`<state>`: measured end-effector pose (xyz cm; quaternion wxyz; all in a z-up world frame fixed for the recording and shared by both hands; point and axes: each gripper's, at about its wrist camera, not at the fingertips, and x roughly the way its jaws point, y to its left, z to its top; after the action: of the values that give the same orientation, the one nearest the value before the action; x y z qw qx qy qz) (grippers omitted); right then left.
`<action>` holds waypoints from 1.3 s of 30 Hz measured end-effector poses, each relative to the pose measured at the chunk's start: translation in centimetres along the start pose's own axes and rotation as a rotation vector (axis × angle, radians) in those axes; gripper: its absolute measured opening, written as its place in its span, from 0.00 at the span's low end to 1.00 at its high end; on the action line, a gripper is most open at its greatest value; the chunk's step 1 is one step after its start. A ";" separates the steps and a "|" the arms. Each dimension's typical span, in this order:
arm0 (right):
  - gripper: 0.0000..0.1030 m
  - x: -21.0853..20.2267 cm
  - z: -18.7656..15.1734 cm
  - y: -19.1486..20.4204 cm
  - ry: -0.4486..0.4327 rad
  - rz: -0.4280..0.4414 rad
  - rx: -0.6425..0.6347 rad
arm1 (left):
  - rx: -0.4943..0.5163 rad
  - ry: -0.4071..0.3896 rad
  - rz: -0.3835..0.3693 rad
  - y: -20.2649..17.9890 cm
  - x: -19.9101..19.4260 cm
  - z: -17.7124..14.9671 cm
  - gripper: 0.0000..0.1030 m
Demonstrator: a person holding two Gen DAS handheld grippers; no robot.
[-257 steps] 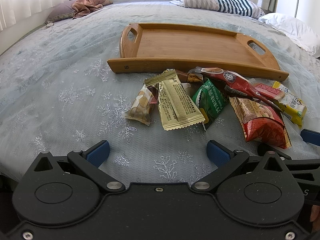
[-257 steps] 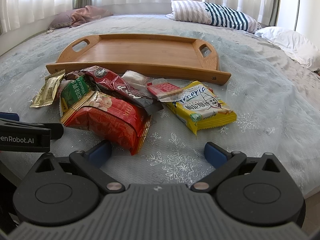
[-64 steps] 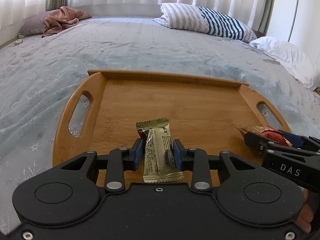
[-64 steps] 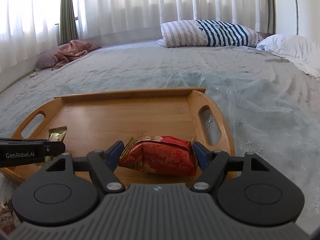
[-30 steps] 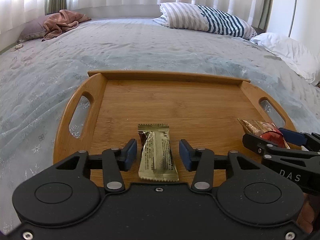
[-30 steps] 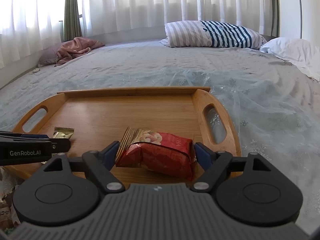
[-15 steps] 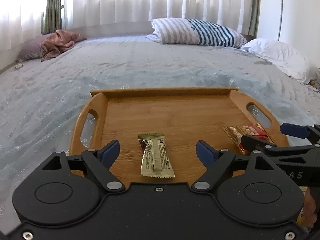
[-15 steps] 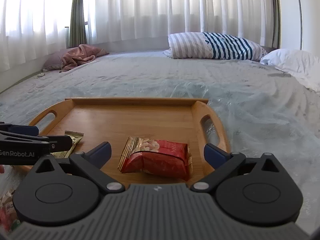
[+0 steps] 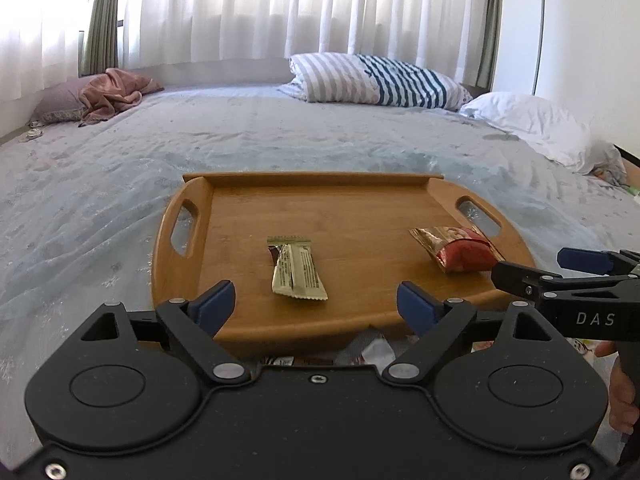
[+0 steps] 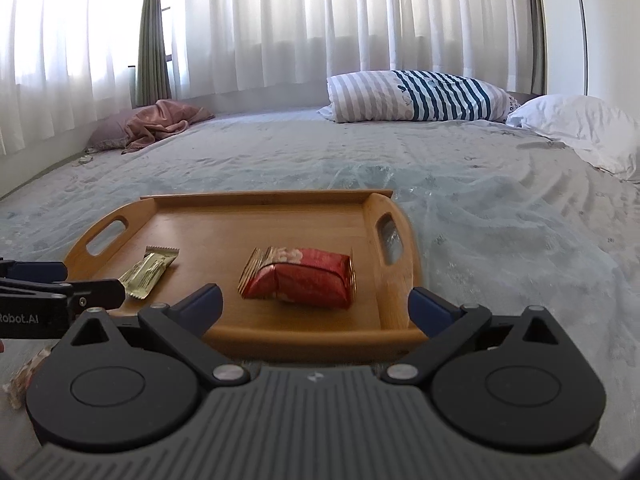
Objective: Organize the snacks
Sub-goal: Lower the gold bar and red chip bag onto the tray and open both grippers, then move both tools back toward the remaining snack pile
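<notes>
A wooden tray with cut-out handles lies on the bed. A gold snack bar lies flat on its near left part. A red snack packet lies on its near right part. My left gripper hangs over the tray's front edge just short of the gold bar; its jaws are opening and nothing is between them. My right gripper stands open just short of the red packet and does not touch it.
Loose snack wrappers lie on the bedspread under the tray's front edge. A striped pillow, a white pillow and a pink cloth lie at the far end. A person's hand shows at lower right.
Both grippers let go of their snacks, spread wide and drew back toward the tray's front edge. The gold bar and red packet stay lying on the tray.
</notes>
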<state>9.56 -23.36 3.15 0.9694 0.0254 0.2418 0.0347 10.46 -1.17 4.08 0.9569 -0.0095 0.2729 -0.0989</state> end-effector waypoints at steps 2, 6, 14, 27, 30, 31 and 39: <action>1.00 -0.3 -0.2 0.0 0.000 0.001 0.000 | -0.003 -0.011 -0.003 0.0 -0.8 -0.5 0.86; 1.00 -1.3 -0.8 0.0 -0.003 0.006 -0.001 | -0.002 -0.024 -0.009 0.0 -2.0 -1.3 0.86; 1.00 -3.0 -1.9 0.4 -0.011 0.006 -0.020 | 0.014 -0.035 -0.001 -0.3 -3.2 -2.7 0.87; 1.00 -4.6 -4.0 0.1 0.004 -0.008 -0.003 | 0.029 -0.076 -0.002 -0.9 -5.1 -5.3 0.89; 1.00 -5.0 -4.5 -0.2 0.006 -0.023 0.001 | 0.039 -0.074 -0.007 -1.1 -5.4 -5.8 0.89; 1.00 -5.1 -4.7 -0.3 0.008 -0.029 0.003 | 0.046 -0.074 -0.013 -1.3 -5.5 -5.9 0.89; 1.00 -5.5 -6.2 -1.0 0.027 -0.067 -0.006 | 0.105 -0.094 0.005 -2.1 -6.5 -7.4 0.88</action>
<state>1.85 -24.58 0.19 0.9667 0.0140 0.2554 0.0032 0.78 -1.73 1.37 0.9681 0.0366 0.2220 -0.1102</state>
